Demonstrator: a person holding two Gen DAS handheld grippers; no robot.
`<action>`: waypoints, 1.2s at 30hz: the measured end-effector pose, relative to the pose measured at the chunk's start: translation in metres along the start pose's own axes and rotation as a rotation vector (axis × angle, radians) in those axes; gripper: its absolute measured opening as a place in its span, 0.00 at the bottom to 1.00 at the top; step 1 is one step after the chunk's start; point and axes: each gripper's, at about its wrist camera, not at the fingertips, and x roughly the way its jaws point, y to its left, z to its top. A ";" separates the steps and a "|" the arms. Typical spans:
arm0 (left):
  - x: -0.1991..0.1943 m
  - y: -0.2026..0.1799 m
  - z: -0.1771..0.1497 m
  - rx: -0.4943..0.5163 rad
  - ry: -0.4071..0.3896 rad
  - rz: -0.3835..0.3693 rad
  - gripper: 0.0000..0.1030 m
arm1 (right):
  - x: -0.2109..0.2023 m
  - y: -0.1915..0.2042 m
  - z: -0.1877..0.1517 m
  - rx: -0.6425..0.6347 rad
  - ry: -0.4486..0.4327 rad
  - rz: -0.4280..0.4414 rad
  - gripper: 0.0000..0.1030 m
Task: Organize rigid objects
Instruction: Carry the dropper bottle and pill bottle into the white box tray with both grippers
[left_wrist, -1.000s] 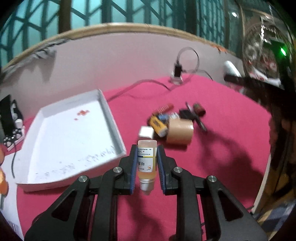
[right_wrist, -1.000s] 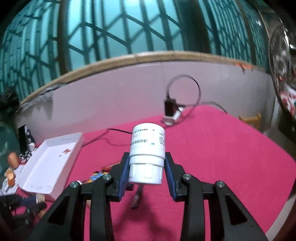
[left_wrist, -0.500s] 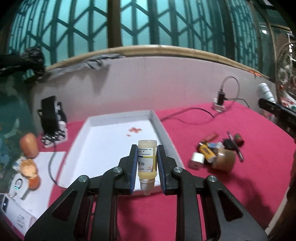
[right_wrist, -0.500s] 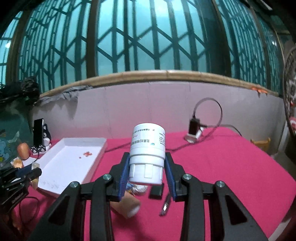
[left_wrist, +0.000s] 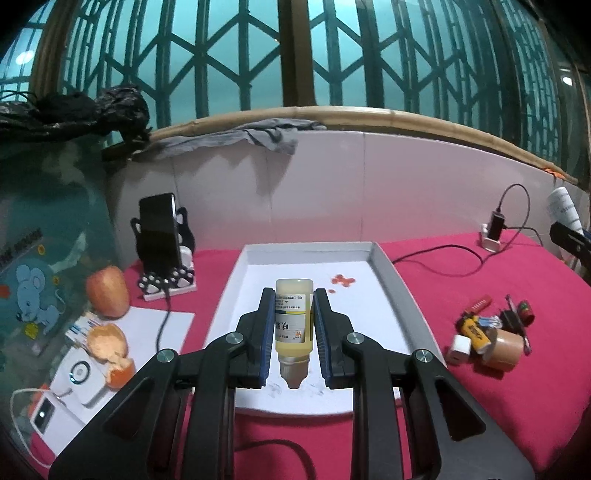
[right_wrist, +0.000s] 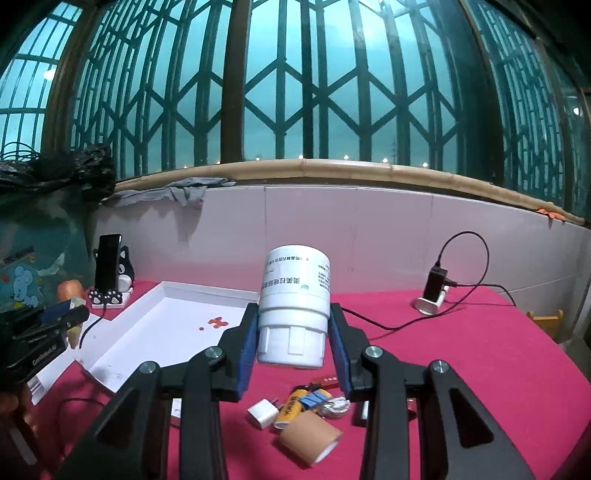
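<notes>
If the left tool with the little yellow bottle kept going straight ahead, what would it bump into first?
Probably the floor of the white tray: the left tool, shut on the bottle, points slightly down over it. Depth is unclear.

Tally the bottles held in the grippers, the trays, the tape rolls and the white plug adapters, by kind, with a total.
Bottles held: 2, the yellow dropper bottle in the left gripper, the white pill bottle in the right gripper
Trays: 1, the white tray
Tape rolls: 1, the brown tape roll
White plug adapters: 1, the plug adapter
Total: 5
</notes>
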 end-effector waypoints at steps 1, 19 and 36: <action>0.002 0.002 0.001 0.002 0.001 0.006 0.19 | 0.001 0.001 0.000 0.005 0.005 0.005 0.35; 0.040 0.025 0.013 -0.006 0.074 0.043 0.19 | 0.050 0.044 0.010 -0.018 0.136 0.130 0.35; 0.126 0.039 0.025 -0.045 0.251 0.058 0.19 | 0.130 0.100 0.006 -0.015 0.356 0.262 0.35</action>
